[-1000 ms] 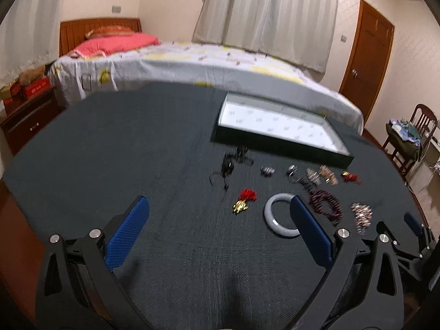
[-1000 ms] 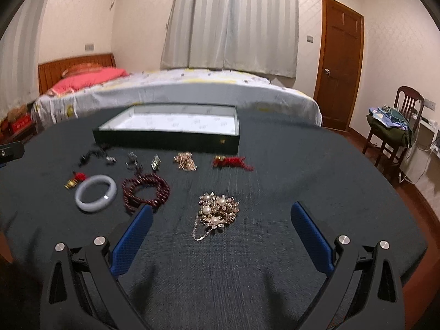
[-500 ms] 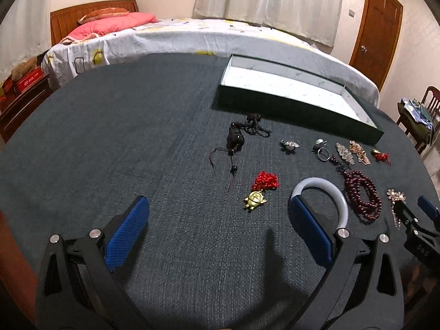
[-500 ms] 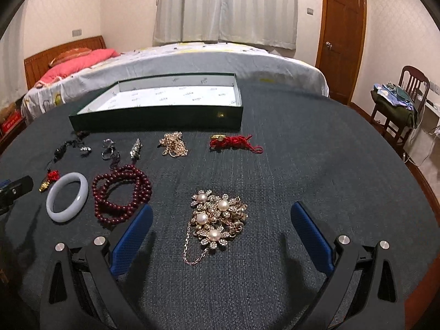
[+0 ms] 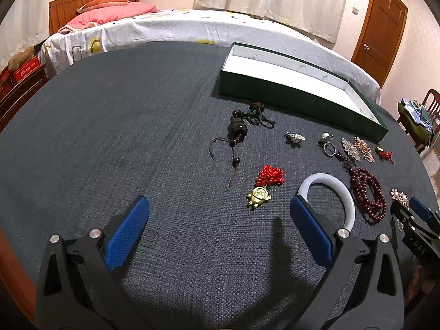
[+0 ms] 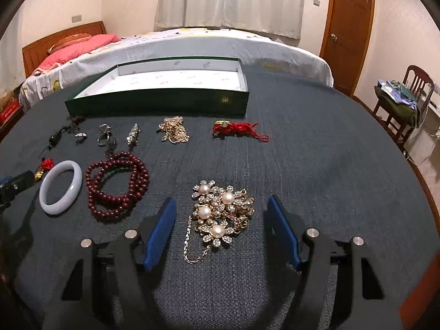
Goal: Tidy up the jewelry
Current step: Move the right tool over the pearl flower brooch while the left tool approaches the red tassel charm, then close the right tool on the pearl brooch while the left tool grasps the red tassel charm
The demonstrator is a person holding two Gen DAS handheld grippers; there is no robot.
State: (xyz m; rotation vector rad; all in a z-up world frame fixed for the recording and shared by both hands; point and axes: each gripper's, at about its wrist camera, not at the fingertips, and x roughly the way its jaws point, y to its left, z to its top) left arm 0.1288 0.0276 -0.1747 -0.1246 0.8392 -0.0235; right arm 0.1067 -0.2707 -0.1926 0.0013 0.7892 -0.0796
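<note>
Jewelry lies on a dark cloth table in front of an open green box (image 6: 165,104) with a white lining, which also shows in the left wrist view (image 5: 288,93). My right gripper (image 6: 221,231) is open, its blue pads on either side of a gold pearl brooch necklace (image 6: 222,209). My left gripper (image 5: 220,231) is open and empty, just short of a gold charm on red cord (image 5: 262,187); its right finger covers part of a pale jade bangle (image 5: 334,189). Dark red beads (image 6: 118,187) lie between bangle and brooch.
Nearer the box lie a black cord pendant (image 5: 239,132), small rings and brooches (image 6: 106,136), a gold chain (image 6: 173,132) and a red cord charm (image 6: 236,130). A bed (image 6: 192,44) stands behind the table, a chair (image 6: 404,96) and door (image 6: 349,27) to the right.
Both grippers have moved forward and down toward the table. The right gripper's jaws have narrowed around the pearl brooch. The left gripper has closed in on the gold charm and bangle.
</note>
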